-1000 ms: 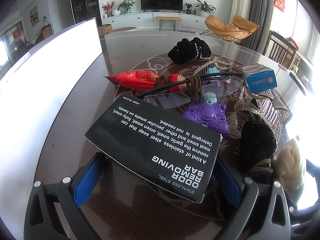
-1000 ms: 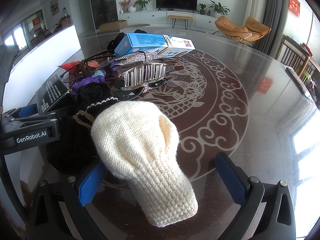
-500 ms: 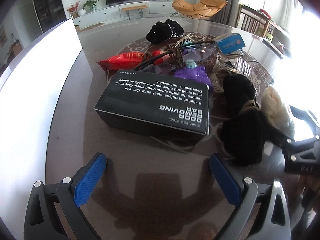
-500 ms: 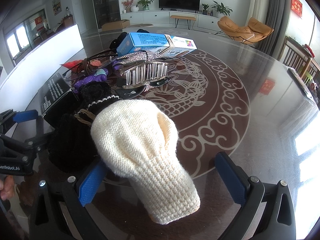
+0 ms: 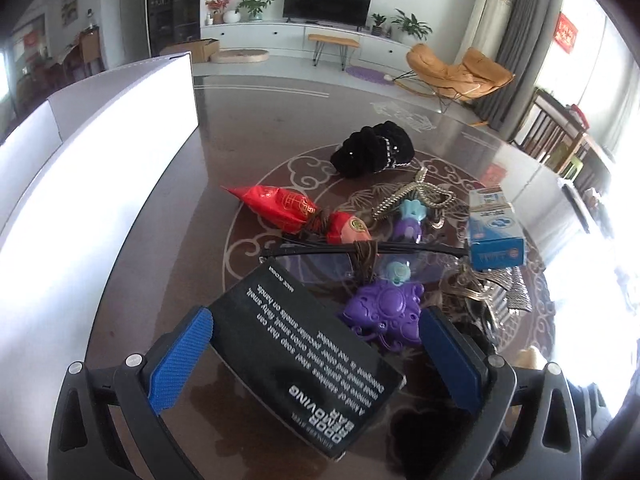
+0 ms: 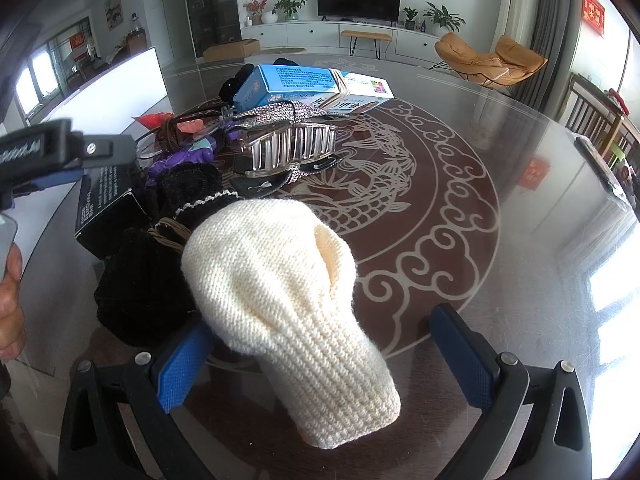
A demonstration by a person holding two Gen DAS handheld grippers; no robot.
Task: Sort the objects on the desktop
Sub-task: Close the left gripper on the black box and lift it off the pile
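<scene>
A black box [image 5: 304, 364] printed "ODOR REMOVING BAR" lies slantwise between the blue pads of my left gripper [image 5: 316, 360], which stands open and straddles it. My right gripper [image 6: 320, 360] is open too. A cream knitted piece [image 6: 280, 292] rests on the table between its fingers and brushes the left pad [image 6: 182, 364]. In the right wrist view, the same black box [image 6: 106, 204] sits under the left gripper's frame [image 6: 60, 152].
Beyond the box is a pile: purple toy [image 5: 384, 312], glasses [image 5: 360, 252], red packet [image 5: 280, 208], black scrunchie [image 5: 372, 154], blue carton [image 5: 494, 236]. A claw clip [image 6: 292, 148] and a black fuzzy item [image 6: 140, 288] lie near the knit. A white panel [image 5: 100, 160] borders the left. A hand [image 6: 10, 300] holds the left gripper.
The left gripper drew back from the black box half a second ago, then came forward, and its fingers flank the box again. The right gripper and the knit stayed put.
</scene>
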